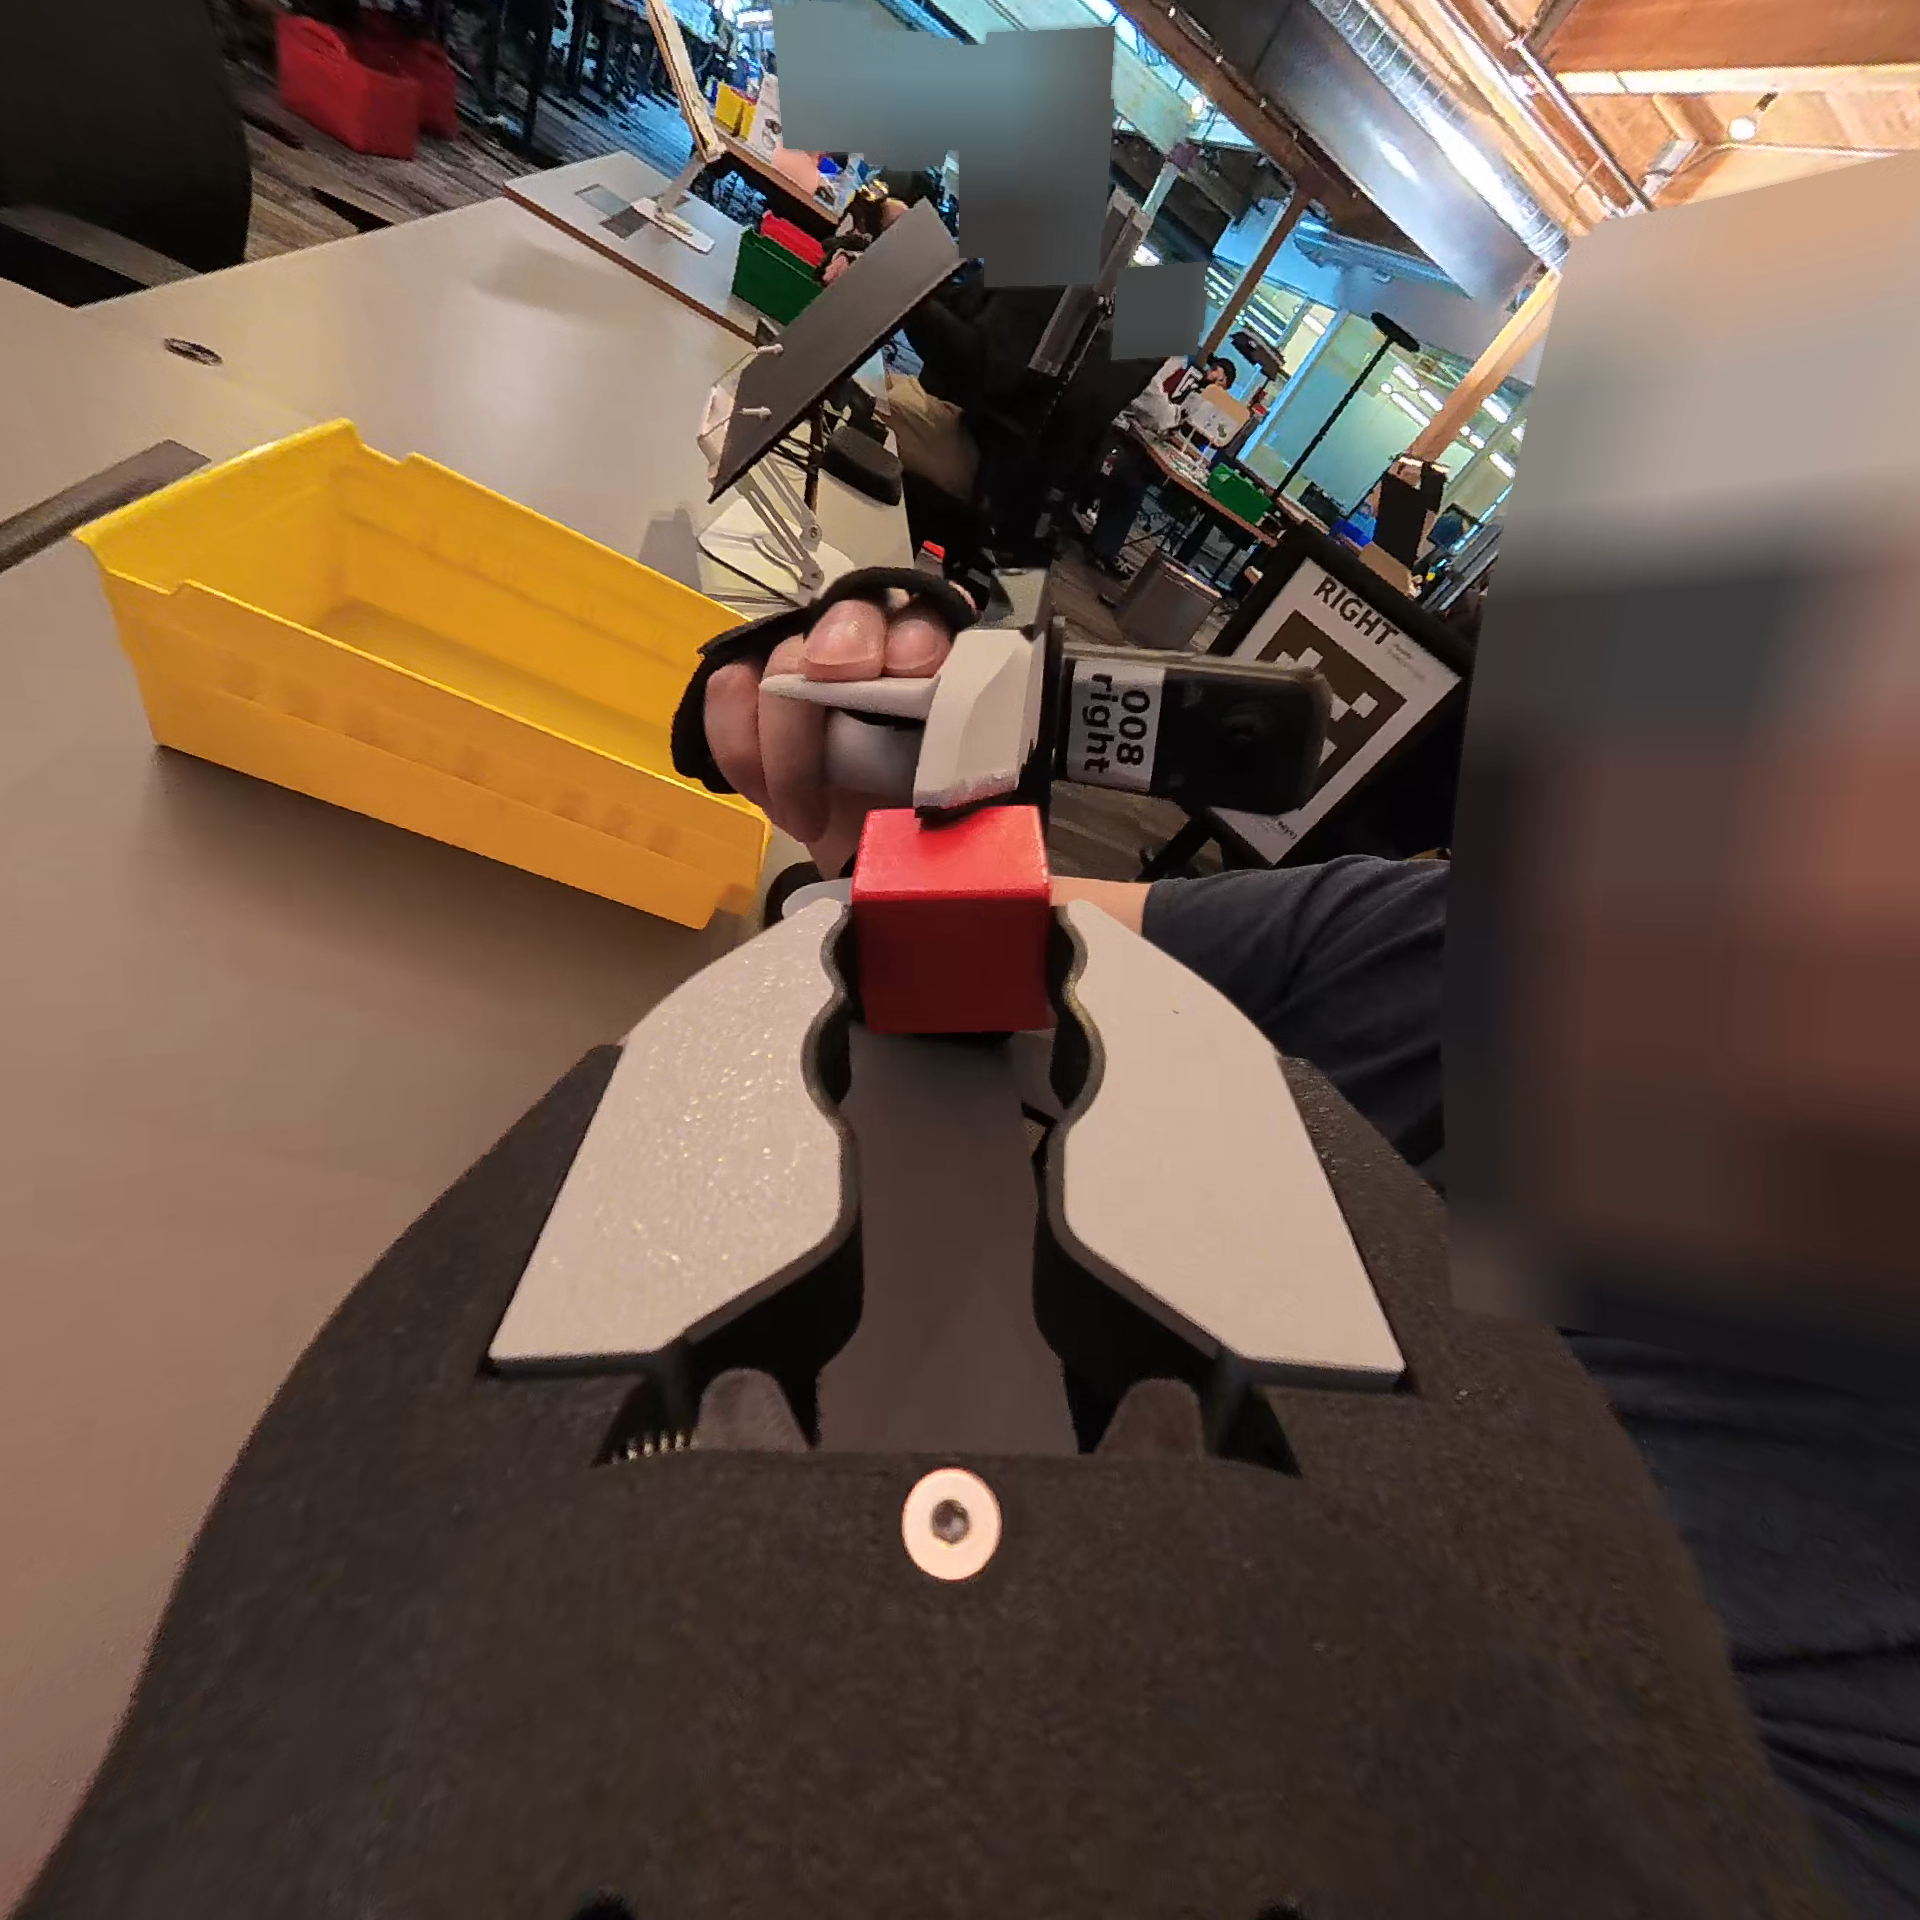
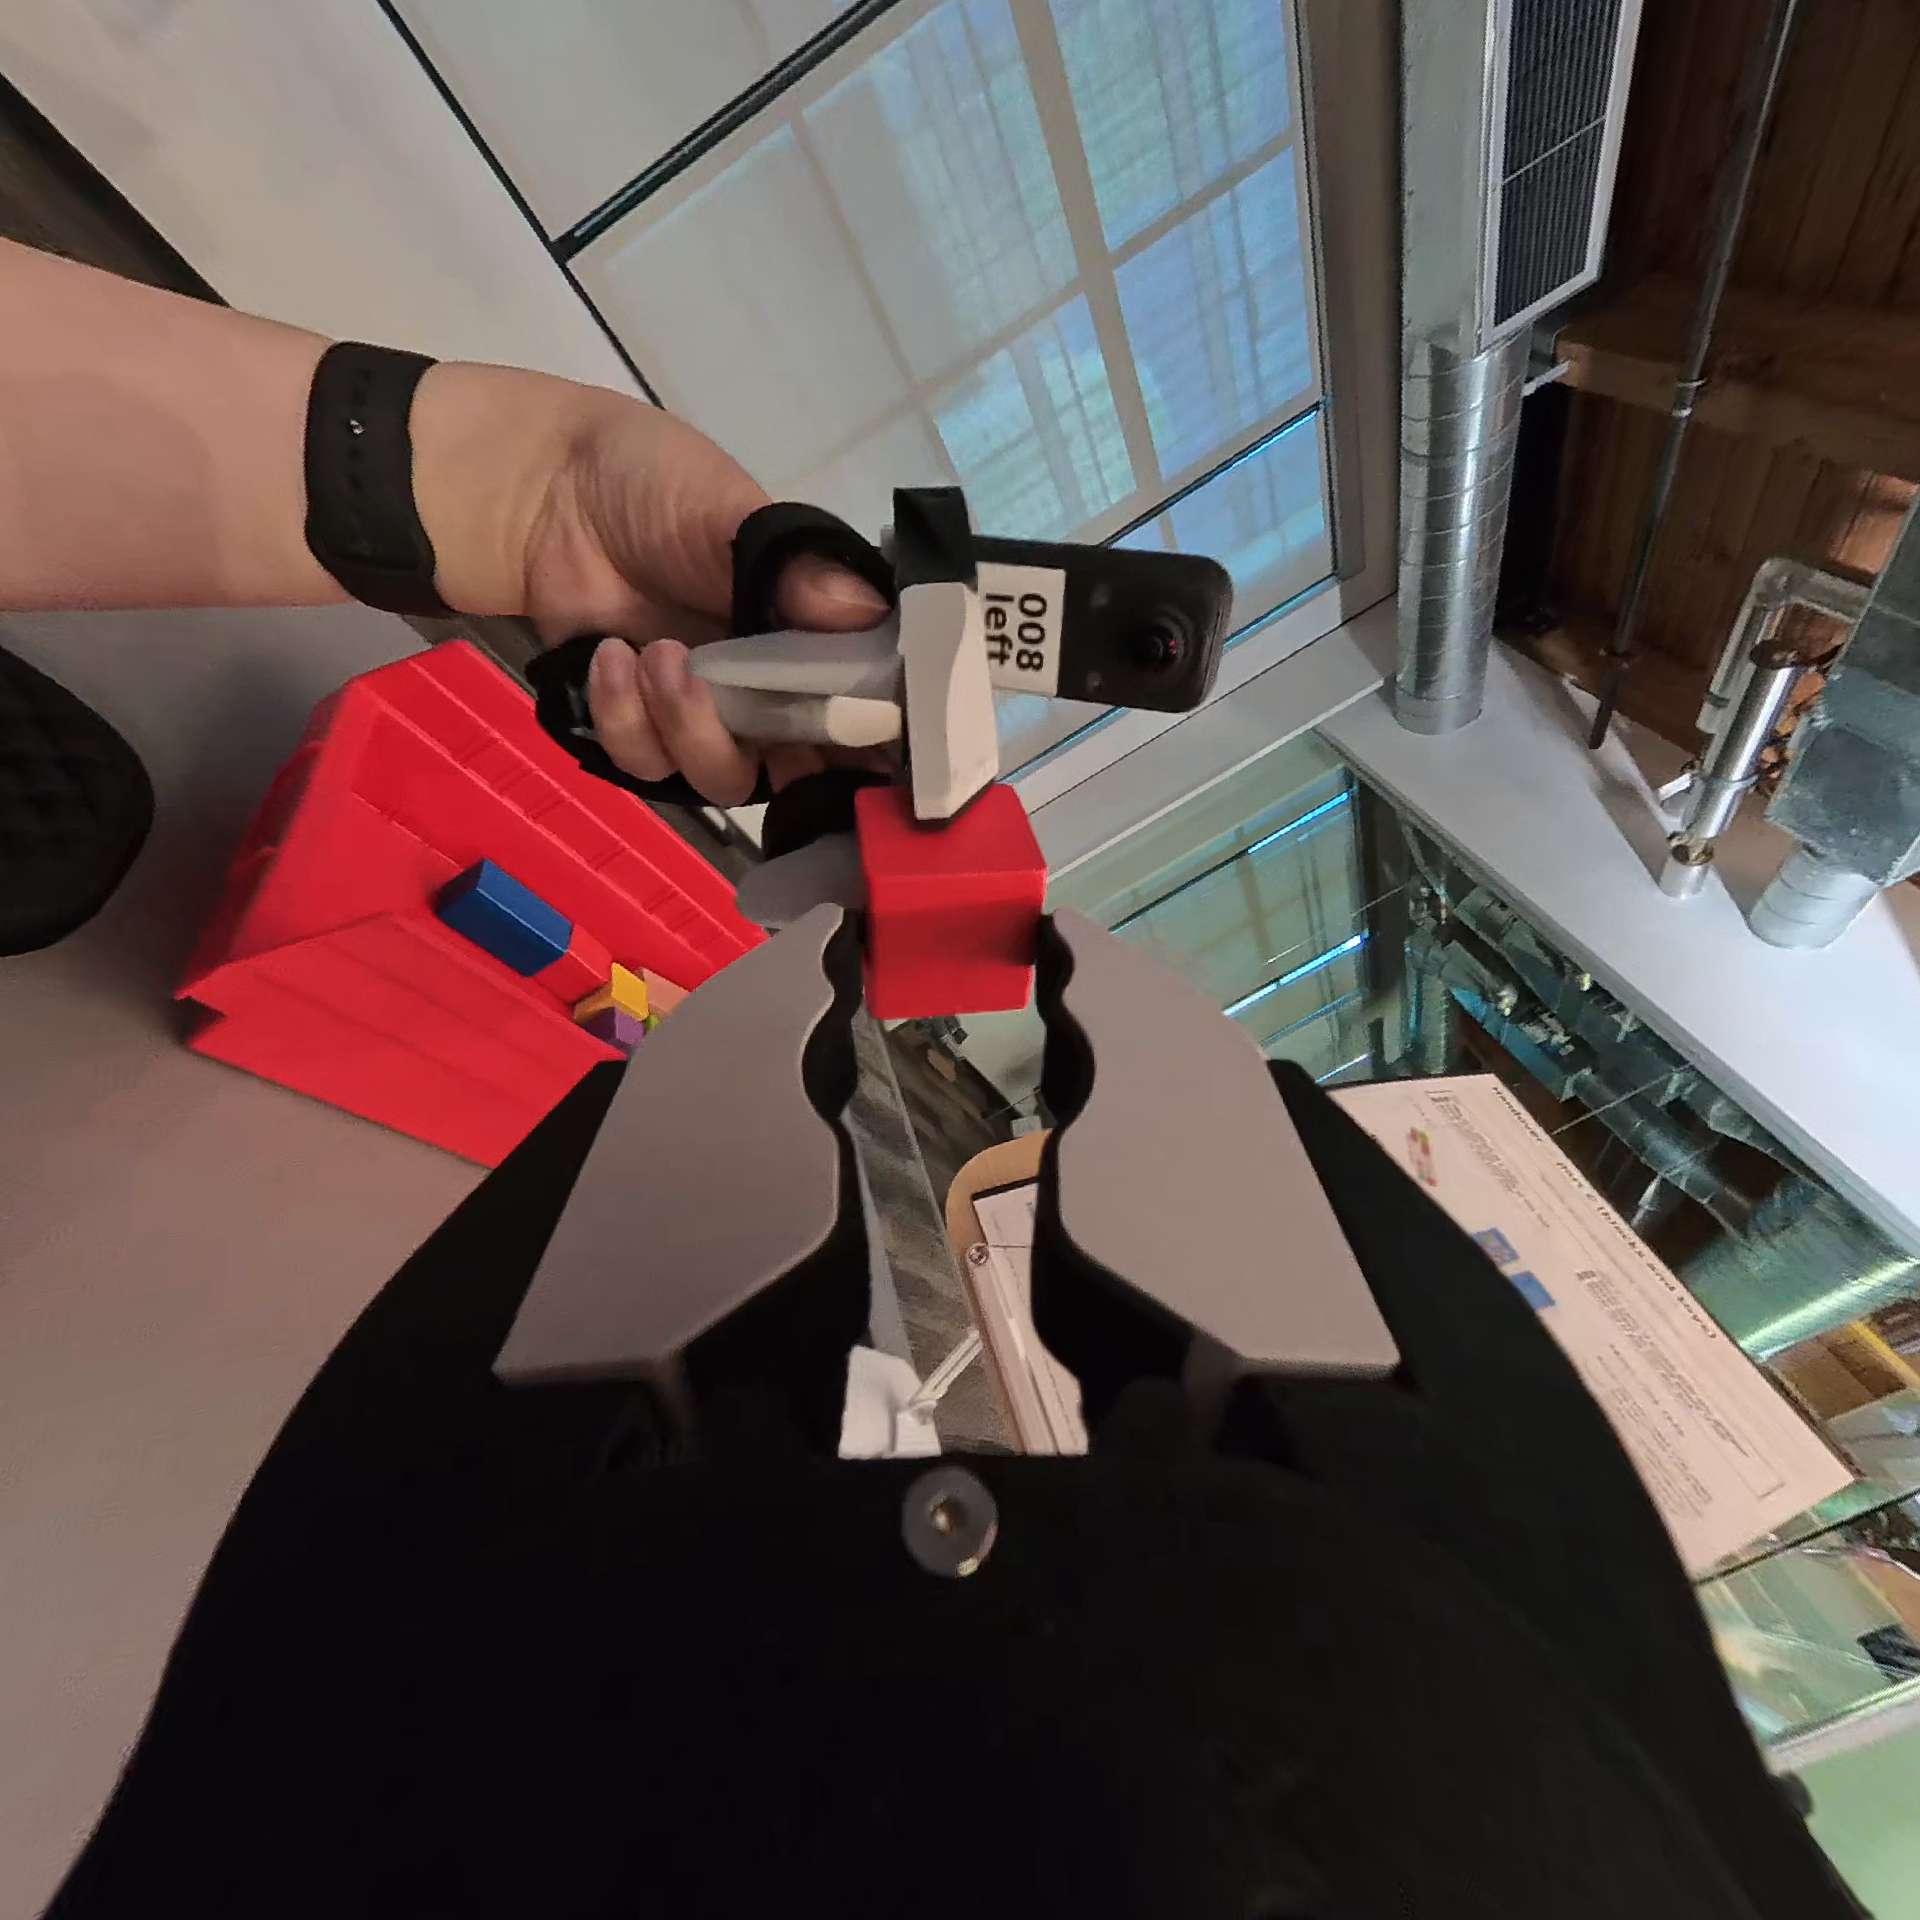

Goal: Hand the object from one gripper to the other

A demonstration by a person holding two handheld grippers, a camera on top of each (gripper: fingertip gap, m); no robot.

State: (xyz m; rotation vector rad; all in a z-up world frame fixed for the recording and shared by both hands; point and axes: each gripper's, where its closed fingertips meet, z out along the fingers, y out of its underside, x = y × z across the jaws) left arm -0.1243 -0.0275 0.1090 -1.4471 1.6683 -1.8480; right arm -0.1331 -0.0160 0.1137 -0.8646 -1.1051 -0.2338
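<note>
Low in the centre of the left wrist view, the left hand-held gripper [image 1: 951, 940] has its two grey fingers [image 1: 717, 1122] pressed against the side faces of a red cube [image 1: 951, 935], so it holds the cube by its tips. Just above, a grey fingertip of the other gripper touches the cube's top edge, with a hand [image 1: 800, 717] squeezing its handle. To the left of centre, a yellow bin [image 1: 416, 665] sits on the grey tabletop [image 1: 260, 1143]. At the right edge is a dark sleeve [image 1: 1299, 945].

In the right wrist view, the right hand-held gripper [image 2: 948, 935] also brackets the cube [image 2: 951, 914] at its tips; the left finger touches it, but whether the right one fully bears on it I cannot tell. Above it, the left gripper's finger rests on the cube's top, held by a hand [image 2: 623, 582] with a black wristband [image 2: 364, 478]. At the left, a red bin [image 2: 416, 904] on the tabletop [image 2: 208, 1299] holds a blue block [image 2: 504, 914] and smaller coloured blocks [image 2: 623, 1008].
</note>
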